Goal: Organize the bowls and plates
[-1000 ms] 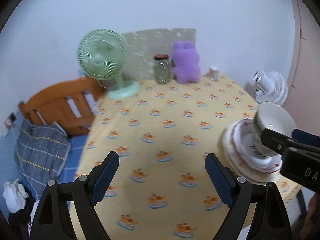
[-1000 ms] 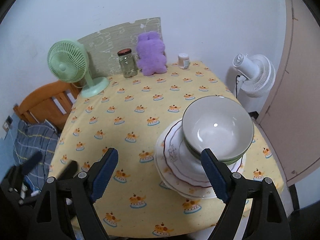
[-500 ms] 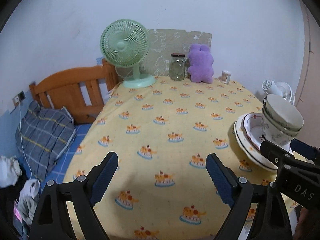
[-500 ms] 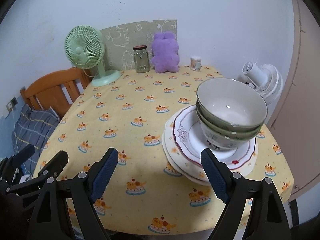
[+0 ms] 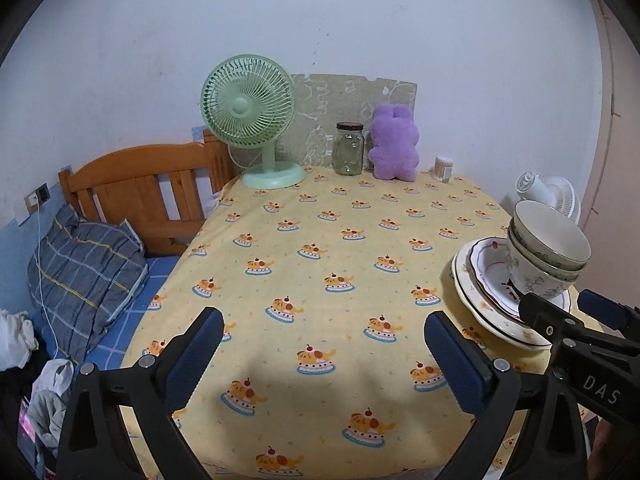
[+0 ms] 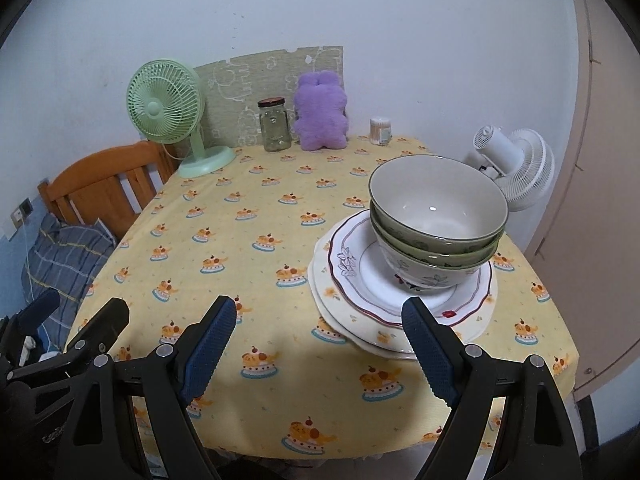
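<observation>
Two green-rimmed bowls (image 6: pixel 436 216) sit nested on a stack of plates (image 6: pixel 348 280) at the right of the yellow-clothed table (image 6: pixel 248 240). In the left wrist view the bowls (image 5: pixel 548 248) and plates (image 5: pixel 476 280) are at the far right. My right gripper (image 6: pixel 318 308) is open just in front of and left of the stack, with its right finger (image 6: pixel 428 348) before the plates' near rim and only cloth between its jaws. My left gripper (image 5: pixel 323 320) hovers over the table's near middle. Its jaws are opening, with nothing between them.
Along the back wall stand a green desk fan (image 5: pixel 248 108), a glass jar (image 5: pixel 350 150), a purple plush toy (image 5: pixel 394 146) and a small swab container (image 5: pixel 443 168). A white fan (image 6: pixel 516 164) stands beyond the right edge. A wooden bed frame (image 5: pixel 152 188) and a pillow (image 5: pixel 84 268) lie left.
Both grippers have dropped lower and pulled back toward the table's near edge, so the bowls now show from the side. The left jaws stand a little wider.
</observation>
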The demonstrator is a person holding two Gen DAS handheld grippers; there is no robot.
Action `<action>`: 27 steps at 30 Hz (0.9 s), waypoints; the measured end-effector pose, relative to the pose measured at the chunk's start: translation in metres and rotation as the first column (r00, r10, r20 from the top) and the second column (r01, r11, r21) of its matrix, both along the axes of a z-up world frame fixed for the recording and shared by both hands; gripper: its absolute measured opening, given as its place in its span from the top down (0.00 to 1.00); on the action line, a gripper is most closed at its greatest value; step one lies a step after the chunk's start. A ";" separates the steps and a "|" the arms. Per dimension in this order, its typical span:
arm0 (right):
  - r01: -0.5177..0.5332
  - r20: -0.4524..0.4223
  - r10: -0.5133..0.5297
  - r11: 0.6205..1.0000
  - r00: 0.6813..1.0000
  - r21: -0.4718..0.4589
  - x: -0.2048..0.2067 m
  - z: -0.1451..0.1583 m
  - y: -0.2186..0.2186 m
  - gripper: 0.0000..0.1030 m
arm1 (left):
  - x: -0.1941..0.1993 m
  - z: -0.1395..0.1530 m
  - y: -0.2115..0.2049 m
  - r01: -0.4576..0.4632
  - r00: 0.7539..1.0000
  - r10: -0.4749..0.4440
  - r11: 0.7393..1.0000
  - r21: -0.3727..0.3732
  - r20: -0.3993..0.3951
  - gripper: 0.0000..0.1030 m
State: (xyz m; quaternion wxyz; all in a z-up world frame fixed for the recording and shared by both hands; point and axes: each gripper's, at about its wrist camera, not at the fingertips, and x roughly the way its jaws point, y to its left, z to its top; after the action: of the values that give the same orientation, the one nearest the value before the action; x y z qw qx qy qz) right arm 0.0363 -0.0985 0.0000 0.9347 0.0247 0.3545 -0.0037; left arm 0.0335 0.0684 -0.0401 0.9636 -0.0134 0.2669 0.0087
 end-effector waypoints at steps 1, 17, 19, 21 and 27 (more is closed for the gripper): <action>0.001 -0.001 -0.001 1.000 1.000 0.001 0.000 0.000 0.000 0.16 | -0.001 0.000 0.000 0.000 1.000 0.000 1.000 0.002 0.002 0.00; -0.001 -0.007 0.001 1.000 1.000 -0.012 -0.001 -0.001 0.000 0.13 | -0.004 -0.002 0.001 0.001 1.000 -0.001 1.000 -0.014 -0.003 0.00; 0.000 -0.009 0.000 1.000 1.000 -0.015 -0.002 -0.001 -0.001 0.12 | -0.004 -0.003 0.001 0.002 1.000 -0.002 1.000 -0.019 -0.006 0.00; 0.000 -0.007 0.000 1.000 1.000 -0.018 -0.003 -0.001 -0.001 0.12 | -0.005 -0.003 0.001 0.004 1.000 -0.004 1.000 -0.021 -0.007 0.00; -0.003 -0.008 0.003 1.000 1.000 -0.020 -0.006 0.000 0.000 0.12 | -0.008 -0.002 0.002 -0.004 1.000 0.003 1.000 -0.022 -0.006 0.00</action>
State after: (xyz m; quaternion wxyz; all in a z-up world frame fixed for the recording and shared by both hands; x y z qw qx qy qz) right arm 0.0299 -0.0983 0.0005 0.9335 0.0148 0.3581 -0.0060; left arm 0.0257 0.0706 -0.0419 0.9626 -0.0245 0.2699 0.0075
